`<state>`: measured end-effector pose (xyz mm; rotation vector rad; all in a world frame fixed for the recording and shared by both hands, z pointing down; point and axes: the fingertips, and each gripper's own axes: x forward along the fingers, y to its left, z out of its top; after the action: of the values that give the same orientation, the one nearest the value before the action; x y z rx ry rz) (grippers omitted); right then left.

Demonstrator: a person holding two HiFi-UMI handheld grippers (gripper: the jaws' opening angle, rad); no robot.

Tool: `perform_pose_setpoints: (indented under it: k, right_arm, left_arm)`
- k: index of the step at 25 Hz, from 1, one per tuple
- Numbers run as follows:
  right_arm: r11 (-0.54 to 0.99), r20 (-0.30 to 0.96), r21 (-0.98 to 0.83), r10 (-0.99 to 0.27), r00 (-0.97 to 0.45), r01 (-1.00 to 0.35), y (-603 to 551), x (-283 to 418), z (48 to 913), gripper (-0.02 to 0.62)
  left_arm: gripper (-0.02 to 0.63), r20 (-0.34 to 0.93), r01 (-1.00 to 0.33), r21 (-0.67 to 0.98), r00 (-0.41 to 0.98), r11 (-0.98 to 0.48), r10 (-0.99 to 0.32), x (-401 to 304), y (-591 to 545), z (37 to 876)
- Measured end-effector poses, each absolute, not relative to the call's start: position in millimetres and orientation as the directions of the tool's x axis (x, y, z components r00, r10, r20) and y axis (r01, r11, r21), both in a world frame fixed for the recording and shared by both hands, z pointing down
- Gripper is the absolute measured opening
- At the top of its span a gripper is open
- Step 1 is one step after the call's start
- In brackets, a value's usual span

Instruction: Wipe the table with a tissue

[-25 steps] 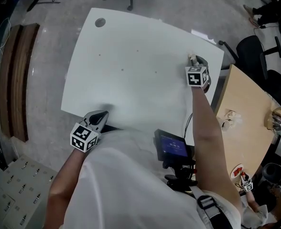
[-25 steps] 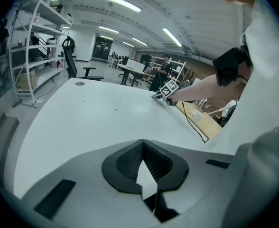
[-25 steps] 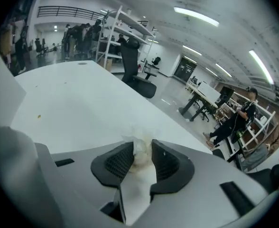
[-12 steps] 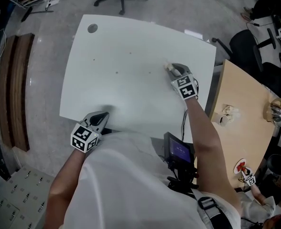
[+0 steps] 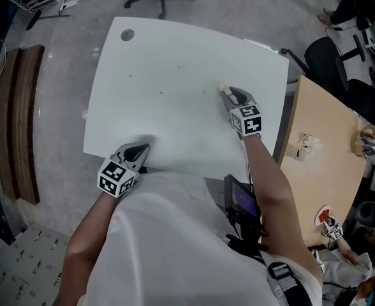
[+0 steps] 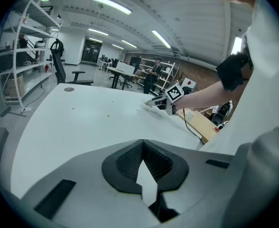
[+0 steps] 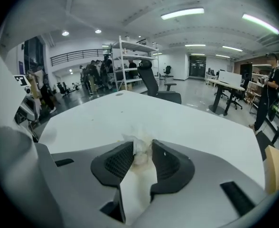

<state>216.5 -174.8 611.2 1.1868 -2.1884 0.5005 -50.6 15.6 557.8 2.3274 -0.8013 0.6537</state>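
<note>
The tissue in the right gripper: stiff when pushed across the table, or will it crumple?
Probably floppy: the tissue is a crumpled wad squeezed in the right gripper. Likely very light, so it should drag over the smooth table rather than roll.

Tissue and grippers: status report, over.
Right gripper shut on tissue, down on table. Left gripper shut, empty, at near edge. Few specks ahead, nothing blocking.
</note>
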Motion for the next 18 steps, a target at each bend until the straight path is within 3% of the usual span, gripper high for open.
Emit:
perform_pose_setpoints:
  k: [10,18]
  right_arm:
    - [0.504,0.669,-0.098,-0.605,-0.432,-0.858,-191.7,155.7,623.2,0.118]
    - [0.570,0.692,0.097,-0.628,-0.357,-0.816,-188.1,135.6,635.0,0.118]
  left_arm:
    - [0.005,0.594,-0.680,0.369,0.696,-0.633,-0.402,-83.4,7.3,557.8]
    - [0.006,0.592,-0.686,0.379,0.696,-0.621,-0.407,-99.7,3.2,559.6]
